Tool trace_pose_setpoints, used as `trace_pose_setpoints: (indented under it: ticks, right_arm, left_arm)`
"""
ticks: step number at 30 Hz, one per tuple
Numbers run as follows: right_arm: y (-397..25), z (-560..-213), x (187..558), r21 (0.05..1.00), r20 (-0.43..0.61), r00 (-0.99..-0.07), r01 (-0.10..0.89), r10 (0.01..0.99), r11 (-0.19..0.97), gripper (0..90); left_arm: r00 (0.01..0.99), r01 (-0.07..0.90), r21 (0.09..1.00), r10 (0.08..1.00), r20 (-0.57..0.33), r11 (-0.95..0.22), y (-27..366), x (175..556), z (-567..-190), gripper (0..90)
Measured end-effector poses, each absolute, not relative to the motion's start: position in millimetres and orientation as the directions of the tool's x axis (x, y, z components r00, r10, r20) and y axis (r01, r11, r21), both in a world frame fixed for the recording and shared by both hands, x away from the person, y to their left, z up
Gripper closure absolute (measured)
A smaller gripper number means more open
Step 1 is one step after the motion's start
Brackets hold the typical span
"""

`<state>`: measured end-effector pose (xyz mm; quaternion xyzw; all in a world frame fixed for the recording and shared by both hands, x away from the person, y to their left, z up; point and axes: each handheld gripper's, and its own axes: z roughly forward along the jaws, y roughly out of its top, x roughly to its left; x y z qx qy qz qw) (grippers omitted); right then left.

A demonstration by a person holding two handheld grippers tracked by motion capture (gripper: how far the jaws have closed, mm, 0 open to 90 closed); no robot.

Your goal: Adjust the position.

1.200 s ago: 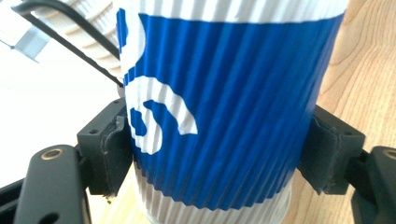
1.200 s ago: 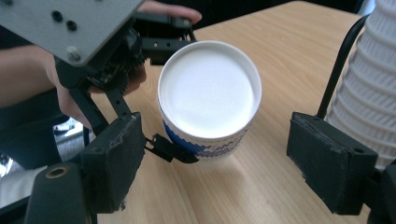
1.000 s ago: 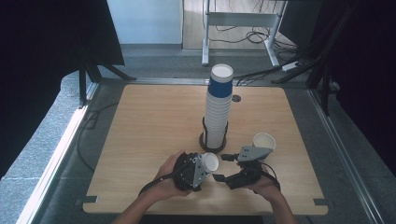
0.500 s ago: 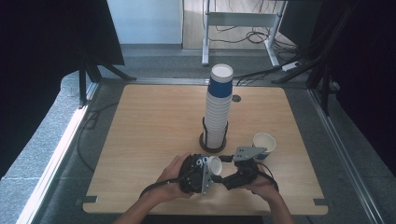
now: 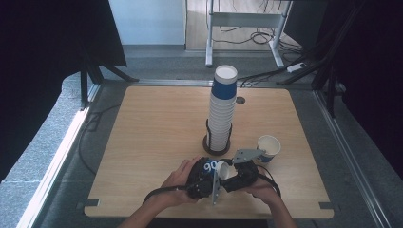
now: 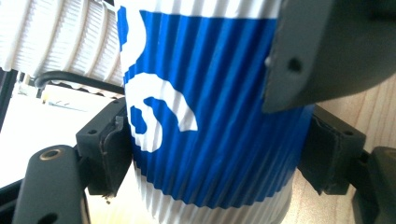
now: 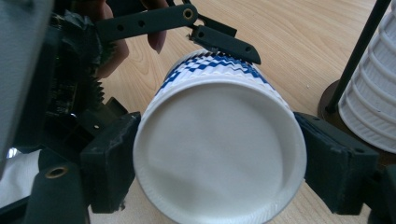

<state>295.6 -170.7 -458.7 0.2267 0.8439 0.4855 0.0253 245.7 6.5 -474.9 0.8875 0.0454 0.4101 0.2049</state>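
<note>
blue-and-white paper cup [image 5: 215,167] at near table edge, on its side, between both grippers | left gripper [image 6: 215,154] pinching its ribbed wall | right gripper [image 7: 219,163] pinching its base end | tall cup stack [image 5: 222,111] just beyond | single cup [image 5: 268,147] right | table [image 5: 152,123]

A ribbed blue-and-white paper cup [image 5: 215,167] lies on its side above the near edge of the wooden table, white base [image 7: 218,148] facing right, blue band with white lettering [image 6: 205,107] facing up.
</note>
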Motion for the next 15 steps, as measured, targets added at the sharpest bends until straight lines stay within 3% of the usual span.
trace_pose_setpoints:
  ticks: [8,15]
  right_arm:
    - [-170.8,-460.1,295.5,0.833,0.175,-0.895,0.356,0.41,0.423,25.7]
    - [-177.8,-460.7,298.4,0.855,0.215,-0.897,0.364,0.385,0.37,26.5]
  left_arm:
    - [0.654,-0.087,0.404,0.254,0.713,-0.91,5.5,245.9,-474.6,19.1]
    - [0.691,-0.074,0.473,0.297,0.659,-0.878,13.3,248.0,-468.9,10.2]
